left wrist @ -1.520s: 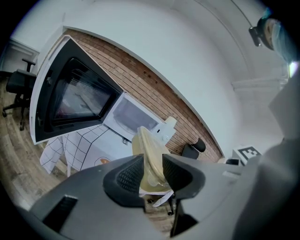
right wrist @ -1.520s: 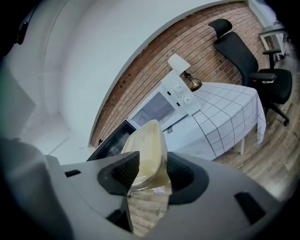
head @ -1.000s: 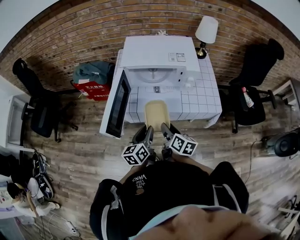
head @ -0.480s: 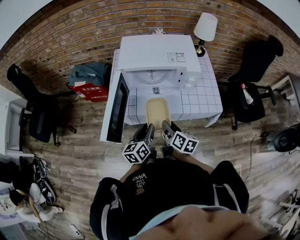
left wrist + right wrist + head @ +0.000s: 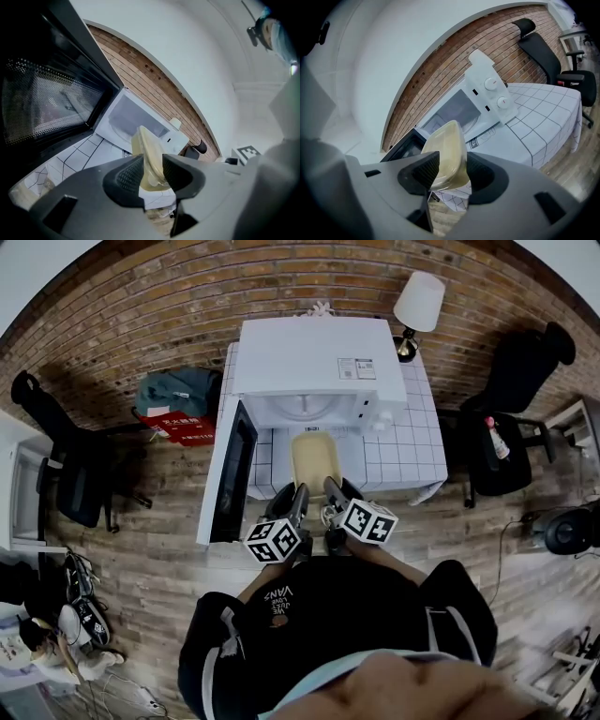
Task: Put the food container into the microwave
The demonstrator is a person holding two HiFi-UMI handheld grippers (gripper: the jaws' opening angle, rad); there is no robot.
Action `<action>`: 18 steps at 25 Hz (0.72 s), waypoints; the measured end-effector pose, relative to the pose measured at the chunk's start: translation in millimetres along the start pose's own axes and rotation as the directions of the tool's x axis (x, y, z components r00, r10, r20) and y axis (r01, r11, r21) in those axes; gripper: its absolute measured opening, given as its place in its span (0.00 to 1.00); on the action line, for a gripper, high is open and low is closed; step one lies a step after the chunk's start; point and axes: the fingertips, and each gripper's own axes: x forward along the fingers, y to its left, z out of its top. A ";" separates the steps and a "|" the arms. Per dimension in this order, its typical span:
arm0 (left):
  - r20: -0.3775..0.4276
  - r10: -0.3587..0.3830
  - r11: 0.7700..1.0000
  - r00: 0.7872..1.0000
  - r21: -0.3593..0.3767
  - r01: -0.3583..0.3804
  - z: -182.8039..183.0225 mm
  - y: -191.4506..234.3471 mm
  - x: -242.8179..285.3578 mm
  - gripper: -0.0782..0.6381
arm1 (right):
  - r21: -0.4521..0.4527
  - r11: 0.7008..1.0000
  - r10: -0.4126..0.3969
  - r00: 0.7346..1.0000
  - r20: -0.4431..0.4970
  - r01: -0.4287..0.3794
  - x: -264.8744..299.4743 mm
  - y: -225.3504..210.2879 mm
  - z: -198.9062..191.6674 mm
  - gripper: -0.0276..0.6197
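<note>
A pale yellow food container (image 5: 315, 460) hangs over the white tiled table (image 5: 398, 451), just in front of the microwave (image 5: 309, 357). The microwave's door (image 5: 230, 474) stands swung out to the left, and the cavity (image 5: 305, 409) shows its glass plate. My left gripper (image 5: 298, 495) is shut on the container's near left edge, seen as the container (image 5: 149, 157) between the dark pads (image 5: 126, 176). My right gripper (image 5: 330, 491) is shut on the near right edge, where the container (image 5: 445, 152) sits between the two pads (image 5: 423, 171).
A lamp (image 5: 417, 306) stands at the table's back right corner. Black chairs stand at the left (image 5: 84, 470) and right (image 5: 511, 390). A grey bag (image 5: 183, 388) and a red bag (image 5: 183, 420) lie on the wooden floor left of the table.
Both grippers have carried the container a little forward, toward the microwave's cavity. The view has shifted slightly with the person.
</note>
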 end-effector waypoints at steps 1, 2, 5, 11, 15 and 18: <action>0.001 0.004 1.000 1.000 -0.002 -0.004 1.8 1.3 4.1 0.29 | -0.001 1.000 0.001 1.000 -0.003 -0.001 4.3 -1.3 2.7 0.30; 0.001 0.009 1.000 1.000 -0.004 -0.009 3.6 3.1 7.9 0.29 | -0.005 1.000 0.000 1.000 -0.005 0.000 8.8 -3.1 4.9 0.30; 0.001 0.024 1.000 1.000 -0.004 -0.024 8.9 8.9 18.3 0.29 | -0.008 1.000 0.006 1.000 -0.015 -0.006 21.0 -4.1 11.2 0.30; 0.001 0.051 0.999 0.999 -0.005 -0.051 19.3 20.3 37.6 0.29 | -0.017 1.000 0.013 0.999 -0.042 -0.014 44.8 -5.7 23.4 0.30; 0.002 0.065 0.998 0.998 -0.008 -0.065 26.0 27.2 51.5 0.29 | -0.019 0.999 0.037 0.998 -0.052 -0.038 62.3 -5.8 31.7 0.30; 0.001 0.076 0.997 0.997 -0.008 -0.076 29.8 33.3 61.8 0.29 | -0.021 0.999 0.040 0.997 -0.062 -0.041 74.0 -7.7 37.4 0.30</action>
